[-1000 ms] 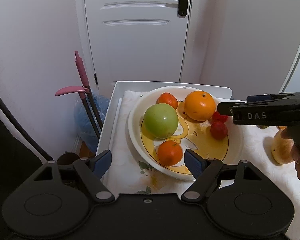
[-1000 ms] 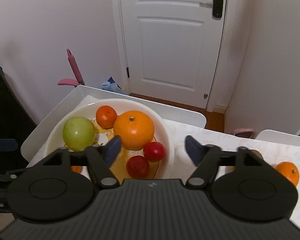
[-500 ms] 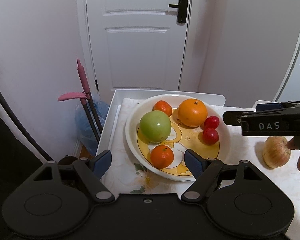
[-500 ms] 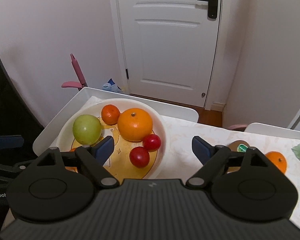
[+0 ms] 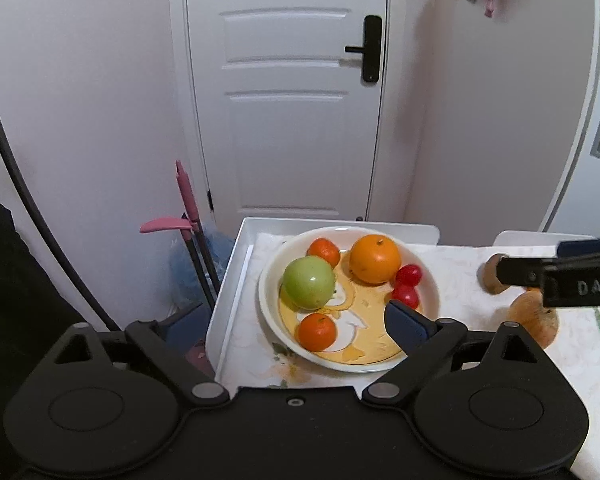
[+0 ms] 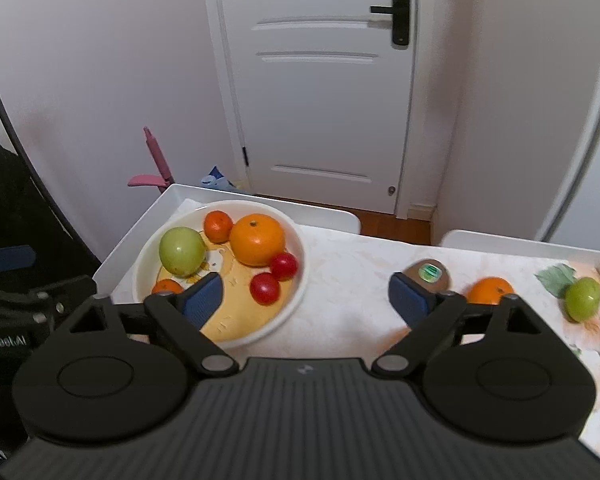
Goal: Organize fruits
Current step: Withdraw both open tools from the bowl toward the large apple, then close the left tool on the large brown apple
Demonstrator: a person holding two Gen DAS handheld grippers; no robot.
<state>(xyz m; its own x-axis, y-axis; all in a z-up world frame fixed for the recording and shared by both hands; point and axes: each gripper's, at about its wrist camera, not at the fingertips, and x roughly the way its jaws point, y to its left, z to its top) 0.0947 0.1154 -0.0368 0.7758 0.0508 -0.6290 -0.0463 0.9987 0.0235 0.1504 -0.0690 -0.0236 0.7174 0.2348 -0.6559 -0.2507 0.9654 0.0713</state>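
Note:
A white plate [image 5: 266, 292] [image 6: 142, 276] with a yellow picture holds a green apple [image 5: 308, 282] [image 6: 182, 251], a large orange [image 5: 375, 259] [image 6: 257, 239], two tangerines [image 5: 317, 331] and two red tomatoes [image 6: 265, 288]. On the cloth to the right lie a kiwi [image 6: 428, 274], a tangerine [image 6: 491, 290], a green fruit [image 6: 584, 298] and a tan fruit [image 5: 534, 318]. My left gripper [image 5: 296, 322] hovers over the plate's near edge, jaws opening, nothing between them. My right gripper [image 6: 307, 300] hangs between the plate and the kiwi, jaws opening and empty.
The fruit sits on a floral cloth inside a white raised-edge tray table [image 5: 228, 300]. A white door [image 5: 292, 120] and walls stand behind. Pink-handled tools [image 5: 186, 200] and a blue bag [image 5: 188, 268] are on the floor at the left.
Both grippers have drawn back and up from the plate, which looks smaller now. Both pairs of jaws have spread wider. The kiwi, tangerine and green fruit have come into the right wrist view.

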